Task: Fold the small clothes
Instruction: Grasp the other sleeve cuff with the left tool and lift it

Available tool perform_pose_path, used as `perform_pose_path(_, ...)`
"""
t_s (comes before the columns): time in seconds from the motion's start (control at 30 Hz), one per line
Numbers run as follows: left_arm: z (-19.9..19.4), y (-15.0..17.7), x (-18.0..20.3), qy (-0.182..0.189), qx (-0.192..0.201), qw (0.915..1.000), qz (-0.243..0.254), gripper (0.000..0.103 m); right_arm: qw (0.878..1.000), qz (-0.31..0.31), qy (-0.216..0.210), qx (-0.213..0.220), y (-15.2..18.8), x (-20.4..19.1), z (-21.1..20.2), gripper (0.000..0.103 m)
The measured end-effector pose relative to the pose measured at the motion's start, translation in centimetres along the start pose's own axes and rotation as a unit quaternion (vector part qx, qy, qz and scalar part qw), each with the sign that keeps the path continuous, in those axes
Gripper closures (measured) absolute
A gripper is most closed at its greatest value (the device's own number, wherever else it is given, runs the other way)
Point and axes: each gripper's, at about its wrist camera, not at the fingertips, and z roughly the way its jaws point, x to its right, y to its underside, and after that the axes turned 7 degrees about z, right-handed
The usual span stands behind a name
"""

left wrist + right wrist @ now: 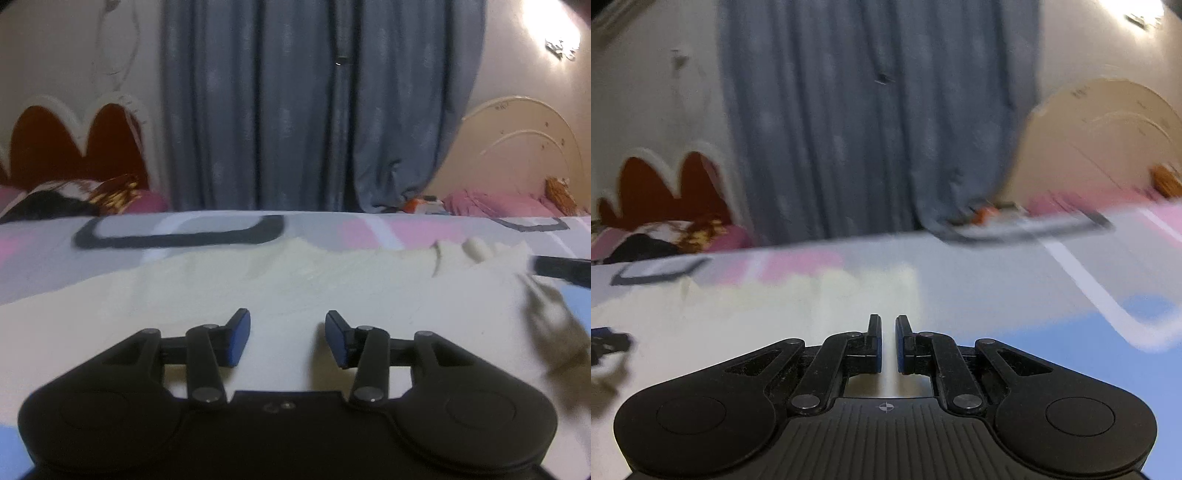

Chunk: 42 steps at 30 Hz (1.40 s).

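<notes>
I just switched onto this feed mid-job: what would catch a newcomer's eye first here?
The pale yellow garment spread flat across the patterned bedsheet, directly ahead of the left gripper, whose jaws stand wide open just above it. Behind, a big grey-blue curtain fills the middle of the wall. The right gripper, nearly closed and holding nothing, sits near the garment's right end in a blurred view.

Black left tongs [287, 338] and right tongs [888, 341], seemingly blue-padded, silver rivets.
</notes>
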Motion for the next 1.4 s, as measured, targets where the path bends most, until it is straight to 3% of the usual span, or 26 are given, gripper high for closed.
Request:
perform_pose_path(0.07,1.7,-0.1,0.1,-0.007,-0.018,0.9998,0.002,0.057,0.999,-0.034,0.007,-0.016,-0.1,-1.1,2.2,0.094)
perform_pose_path(0.1,2.0,0.2,-0.3,-0.007,-0.017,0.9998,0.0,0.055,0.998,-0.04,0.03,-0.026,-0.2,-0.7,3.4,0.094)
perform_pose_path(0.13,2.1,0.3,-0.7,-0.005,-0.015,0.9999,0.0,0.053,0.998,-0.025,0.057,-0.033,-0.1,0.7,4.5,0.095)
perform_pose_path(0.23,1.9,0.4,-1.4,-0.002,-0.019,0.9998,-0.009,0.051,0.998,0.019,0.053,-0.032,-0.4,4.1,4.9,0.103)
perform_pose_path(0.33,-0.4,0.0,-0.4,-0.033,0.001,0.9994,0.009,0.054,0.997,-0.026,0.06,-0.03,-0.2,2.8,3.7,0.103)
perform_pose_path(0.4,-2.0,0.5,0.6,-0.019,0.02,0.9995,0.014,0.051,0.999,-0.012,0.034,-0.017,0.3,2.2,1.3,0.103)
perform_pose_path(0.47,-2.4,1.8,1.7,0.001,-0.001,0.9997,0.025,0.049,0.999,-0.009,0.02,-0.033,1.5,1.7,-0.1,0.103)
perform_pose_path(0.53,-2.7,3.2,1.8,-0.015,-0.005,0.9996,0.024,0.05,0.998,-0.02,0.031,-0.058,3.2,1.4,-0.8,0.103)
perform_pose_path(0.6,-4.1,3.8,1.2,-0.032,0.006,0.9994,-0.009,0.056,0.998,-0.024,0.037,-0.043,4.6,1.9,-2.2,0.103)
perform_pose_path(0.67,-4.6,4.0,1.4,-0.031,0.008,0.9995,-0.006,0.053,0.997,-0.012,0.065,-0.041,4.8,2.2,-3.1,0.103)
perform_pose_path(0.73,-3.8,4.2,1.8,-0.031,-0.011,0.9994,0.002,0.052,0.999,-0.006,0.041,-0.02,4.9,1.6,-4.7,0.103)
perform_pose_path(0.83,-4.0,3.7,0.9,-0.023,-0.016,0.9994,-0.02,0.052,0.997,-0.023,0.04,-0.055,6.1,0.5,-4.4,0.103)
perform_pose_path(0.9,-5.7,4.2,-0.4,-0.027,0.0,0.9991,-0.033,0.05,0.997,-0.017,0.048,-0.051,5.6,0.1,-5.3,0.103)
perform_pose_path(1.0,-7.7,5.6,-2.9,-0.036,0.004,0.9979,-0.054,0.05,0.999,0.005,0.023,-0.029,5.0,-0.1,-7.3,0.103)
perform_pose_path(1.2,-11.1,8.0,-9.5,-0.086,0.007,0.9927,-0.085,0.05,0.998,0.01,0.019,-0.064,6.1,-2.1,-7.7,0.103)
perform_pose_path(1.3,-12.2,9.4,-14.3,-0.111,0.0,0.9847,-0.134,0.052,0.998,0.014,0.013,-0.066,6.4,-3.2,-7.6,0.103)
perform_pose_path(1.4,-12.9,11.5,-19.7,-0.131,-0.017,0.9662,-0.221,0.053,0.997,0.02,0.008,-0.068,6.7,-4.3,-7.4,0.103)
